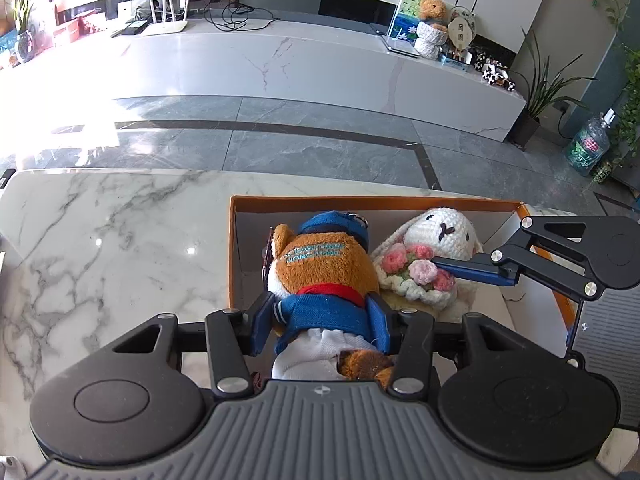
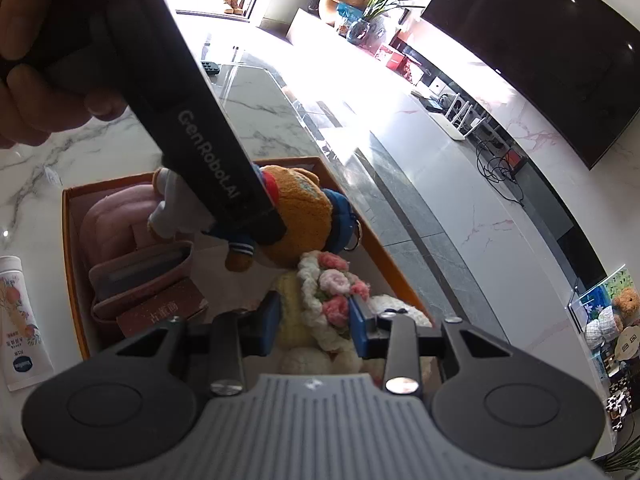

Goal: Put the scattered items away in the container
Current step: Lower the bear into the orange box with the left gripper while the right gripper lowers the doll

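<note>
An orange-rimmed box (image 1: 360, 199) stands on the marble table. My left gripper (image 1: 320, 320) is shut on a brown plush bear (image 1: 324, 264) in blue clothes and holds it over the box; the bear also shows in the right wrist view (image 2: 304, 208). A white crochet bunny (image 1: 436, 228) with pink flowers lies in the box beside the bear. My right gripper (image 2: 316, 320) has its blue fingers on both sides of the bunny's flower bouquet (image 2: 332, 292). The right gripper also shows in the left wrist view (image 1: 444, 264).
A pink pouch (image 2: 136, 264) and a brown booklet (image 2: 164, 308) lie in the box (image 2: 72, 264). A white tube (image 2: 20, 320) lies on the table left of the box. The table's far edge (image 1: 240, 174) drops to a grey tiled floor.
</note>
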{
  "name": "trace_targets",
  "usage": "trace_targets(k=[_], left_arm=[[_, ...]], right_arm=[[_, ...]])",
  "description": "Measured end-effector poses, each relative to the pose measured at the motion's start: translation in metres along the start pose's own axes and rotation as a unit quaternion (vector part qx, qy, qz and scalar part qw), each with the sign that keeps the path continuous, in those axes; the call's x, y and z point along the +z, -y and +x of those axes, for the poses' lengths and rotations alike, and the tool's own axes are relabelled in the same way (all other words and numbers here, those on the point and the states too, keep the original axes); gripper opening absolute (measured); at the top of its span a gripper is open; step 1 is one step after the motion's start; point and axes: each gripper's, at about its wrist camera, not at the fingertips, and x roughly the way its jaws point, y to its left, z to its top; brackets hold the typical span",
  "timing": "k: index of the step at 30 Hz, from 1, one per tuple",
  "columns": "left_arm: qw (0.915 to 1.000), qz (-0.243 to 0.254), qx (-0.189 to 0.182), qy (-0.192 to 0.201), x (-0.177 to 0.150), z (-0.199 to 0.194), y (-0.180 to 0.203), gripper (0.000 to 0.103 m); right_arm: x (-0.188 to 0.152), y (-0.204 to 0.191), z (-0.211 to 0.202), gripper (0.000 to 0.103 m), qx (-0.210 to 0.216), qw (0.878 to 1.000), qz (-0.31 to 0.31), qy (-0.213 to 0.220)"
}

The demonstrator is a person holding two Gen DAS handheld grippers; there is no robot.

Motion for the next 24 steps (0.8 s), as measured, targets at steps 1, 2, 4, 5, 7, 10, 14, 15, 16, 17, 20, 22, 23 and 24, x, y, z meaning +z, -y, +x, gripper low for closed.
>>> trace_targets(k=[1, 2, 4, 5, 7, 10, 14, 15, 16, 17, 20, 22, 23, 24], left_arm=[[1.0000, -0.003, 0.006, -0.002, 0.000, 0.002, 0.001, 0.056], [0.9999, -0.003, 0.011, -0.004, 0.000, 0.004, 0.002, 0.056], [0.9997, -0.005, 0.023, -0.008, 0.001, 0.008, 0.003, 0.057], [0.9995, -0.009, 0.027, -0.012, 0.001, 0.009, 0.003, 0.057], [0.9991, -0.016, 0.035, -0.020, 0.003, 0.013, 0.002, 0.059], [0.9987, -0.004, 0.044, -0.027, 0.005, 0.017, 0.003, 0.061], [0.9975, 0.021, 0.060, -0.029, 0.006, 0.020, 0.011, 0.064], [0.9974, 0.025, 0.061, -0.028, 0.006, 0.020, 0.012, 0.065], [0.9975, 0.028, 0.061, -0.024, 0.005, 0.020, 0.013, 0.066], [0.9975, 0.029, 0.060, -0.021, 0.004, 0.020, 0.012, 0.066], [0.9980, 0.031, 0.053, -0.012, 0.002, 0.018, 0.011, 0.069], [0.9982, 0.030, 0.050, -0.009, 0.001, 0.018, 0.010, 0.069], [0.9983, 0.031, 0.049, -0.008, 0.001, 0.017, 0.010, 0.069], [0.9983, 0.031, 0.049, -0.007, 0.001, 0.016, 0.010, 0.069]], right_arm=[[-0.001, -0.001, 0.004, 0.039, 0.002, 1.000, -0.001, -0.002], [-0.002, -0.002, 0.008, 0.039, 0.004, 1.000, -0.002, -0.003], [-0.004, -0.002, 0.014, 0.039, 0.011, 1.000, 0.000, -0.003], [-0.005, -0.001, 0.016, 0.039, 0.015, 1.000, 0.001, -0.003], [-0.006, -0.001, 0.022, 0.039, 0.023, 1.000, 0.003, -0.006], [-0.007, -0.002, 0.030, 0.039, 0.033, 0.999, 0.006, -0.012], [-0.007, -0.002, 0.037, 0.039, 0.046, 0.999, 0.012, -0.014], [-0.007, -0.002, 0.038, 0.039, 0.049, 0.999, 0.013, -0.016], [-0.008, -0.003, 0.040, 0.039, 0.052, 0.998, 0.013, -0.017], [-0.008, -0.004, 0.041, 0.040, 0.054, 0.998, 0.013, -0.019], [-0.009, -0.005, 0.044, 0.042, 0.060, 0.998, 0.013, -0.024], [-0.009, -0.005, 0.044, 0.043, 0.061, 0.998, 0.016, -0.023], [-0.009, -0.004, 0.044, 0.044, 0.061, 0.998, 0.021, -0.024], [-0.008, -0.004, 0.043, 0.044, 0.060, 0.998, 0.024, -0.023]])
